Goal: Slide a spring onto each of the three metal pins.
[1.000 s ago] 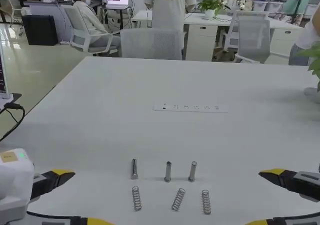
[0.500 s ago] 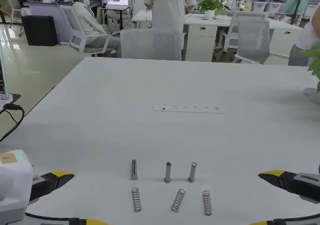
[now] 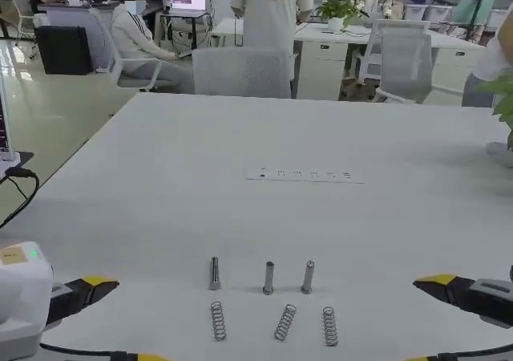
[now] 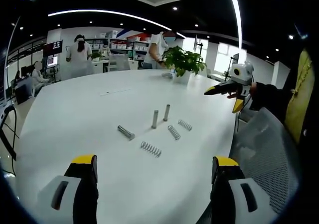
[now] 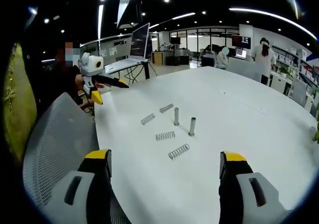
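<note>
Springs (image 3: 285,321) and pins (image 3: 268,277) sit unmoved; your left tool (image 4: 155,160) and right tool (image 5: 165,155) stay spread and empty, so threading hasn't started.

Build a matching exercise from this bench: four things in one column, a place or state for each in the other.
Things: 1 left pin; 2 middle pin; 3 middle spring; 4 socket strip.
States: A standing upright; B farthest away of the four; C lying flat, pointing straight away; D lying flat, slanted.
Pairs: 1-C, 2-A, 3-D, 4-B.
</note>
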